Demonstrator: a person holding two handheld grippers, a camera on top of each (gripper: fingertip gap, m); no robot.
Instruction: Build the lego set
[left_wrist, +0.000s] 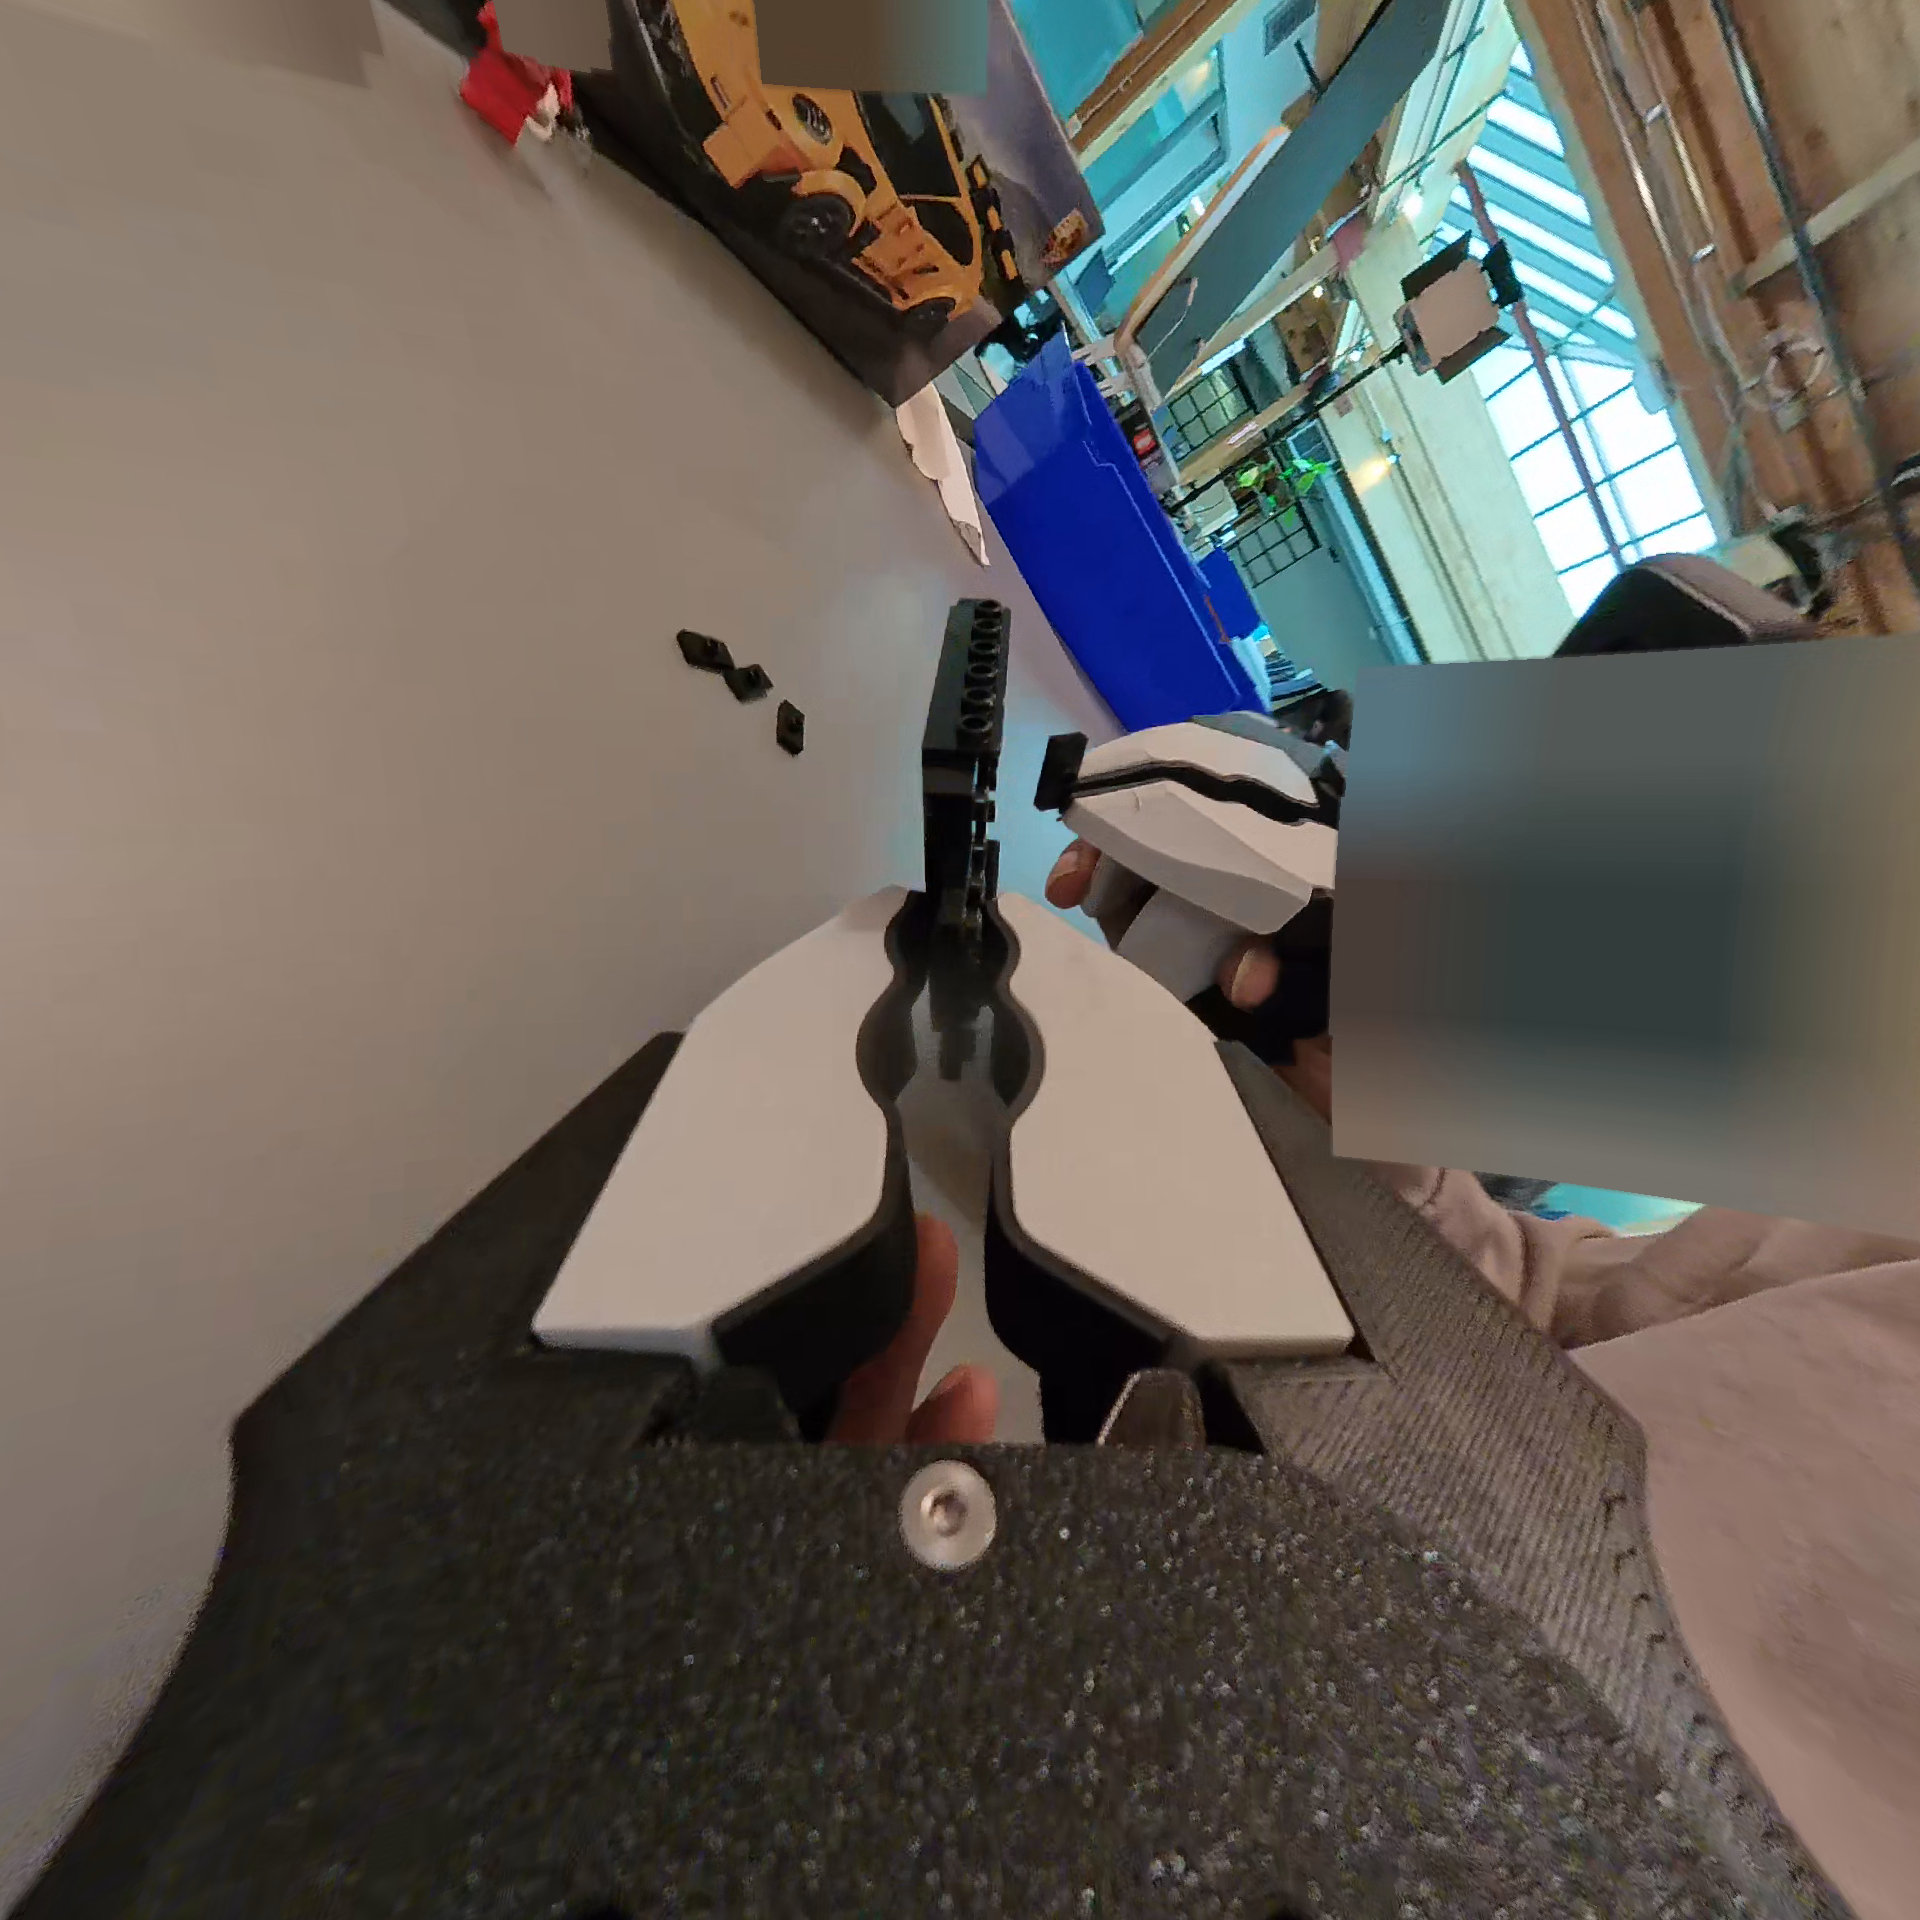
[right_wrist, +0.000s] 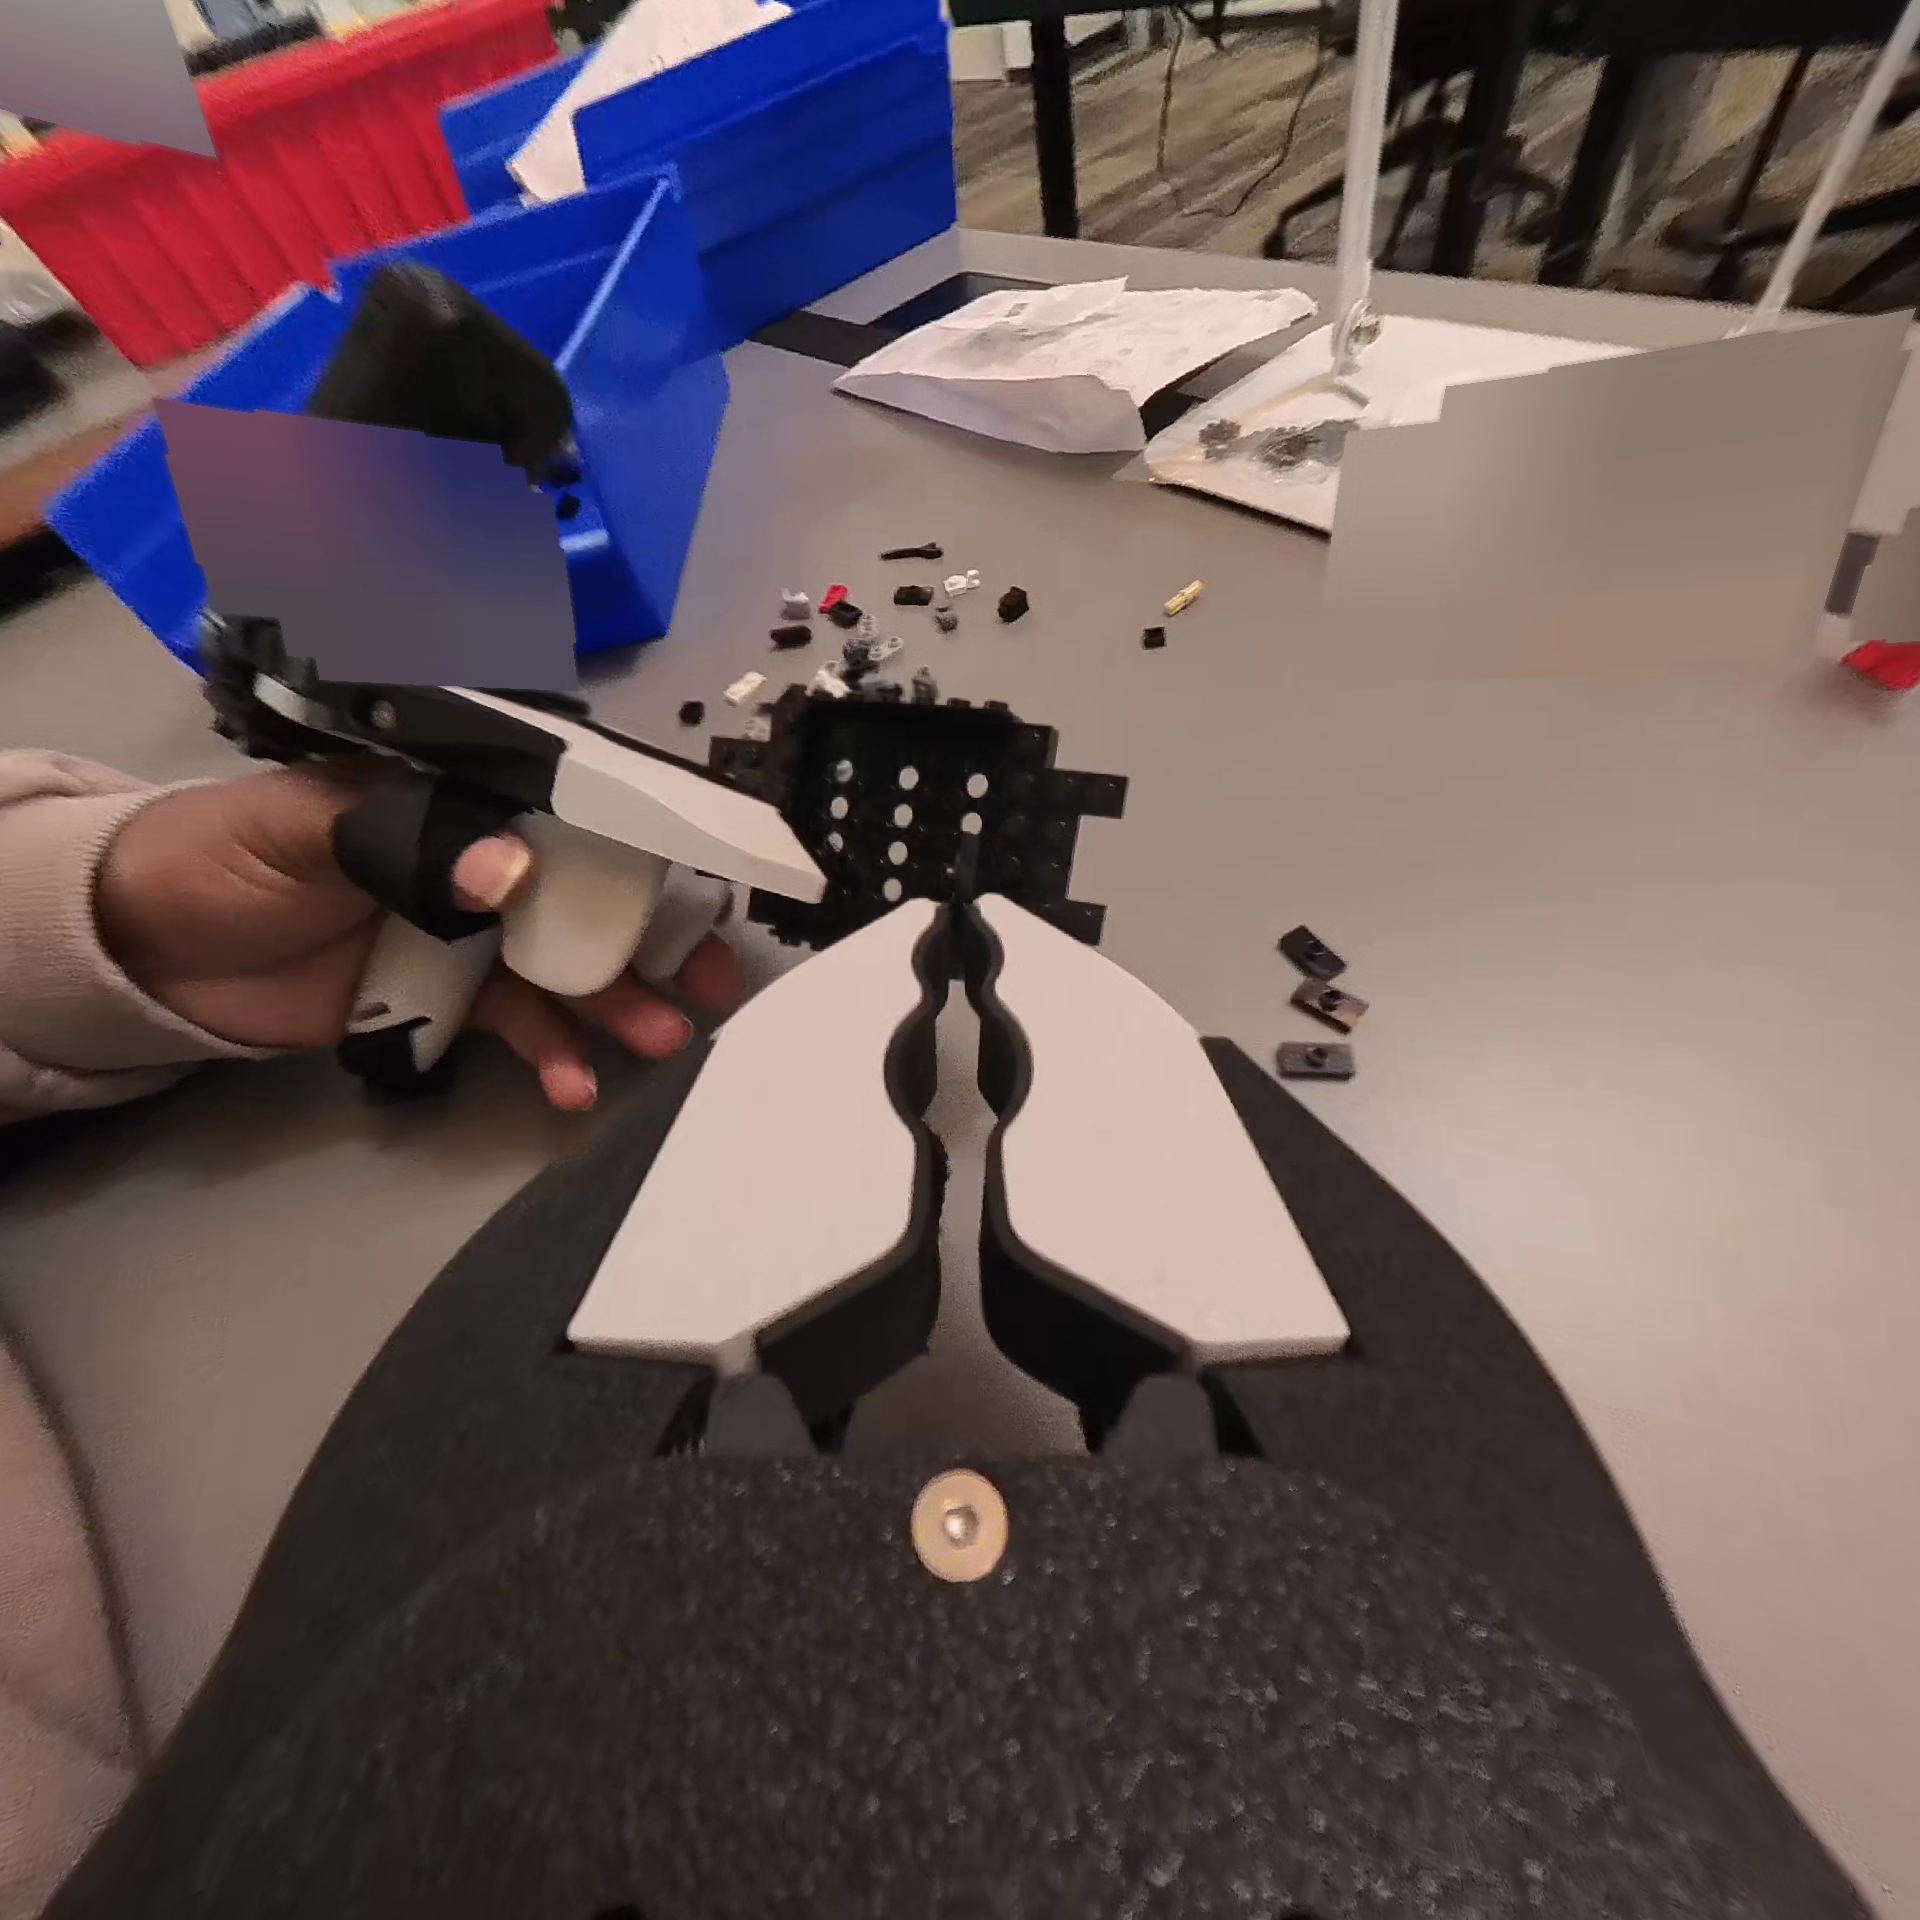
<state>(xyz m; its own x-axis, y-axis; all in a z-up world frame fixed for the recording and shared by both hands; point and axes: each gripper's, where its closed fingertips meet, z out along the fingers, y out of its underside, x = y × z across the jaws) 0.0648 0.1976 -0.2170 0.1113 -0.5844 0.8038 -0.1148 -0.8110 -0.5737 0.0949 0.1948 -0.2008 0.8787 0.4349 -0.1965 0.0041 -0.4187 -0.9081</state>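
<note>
My left gripper (left_wrist: 954, 909) is shut on a flat black lego assembly (left_wrist: 961, 748) and holds it edge-on above the grey table (left_wrist: 364, 727). In the right wrist view the assembly (right_wrist: 935, 810) shows its studded face with round holes, and the left gripper (right_wrist: 805, 878) grips its left edge. My right gripper (right_wrist: 956, 912) is shut on a small thin black piece (right_wrist: 966, 871), right at the assembly's lower edge. In the left wrist view the right gripper (left_wrist: 1086, 784) holds that piece (left_wrist: 1058, 767) just right of the assembly.
Three small black plates (right_wrist: 1314, 1003) lie on the table to the right; they also show in the left wrist view (left_wrist: 743, 681). Loose small pieces (right_wrist: 883, 623) lie behind the assembly. Blue bins (right_wrist: 623, 312), paper bags (right_wrist: 1070, 353) and the set's box (left_wrist: 862, 187) stand farther back. The gap from one gripper's tips to the other's is roughly 4 cm.
</note>
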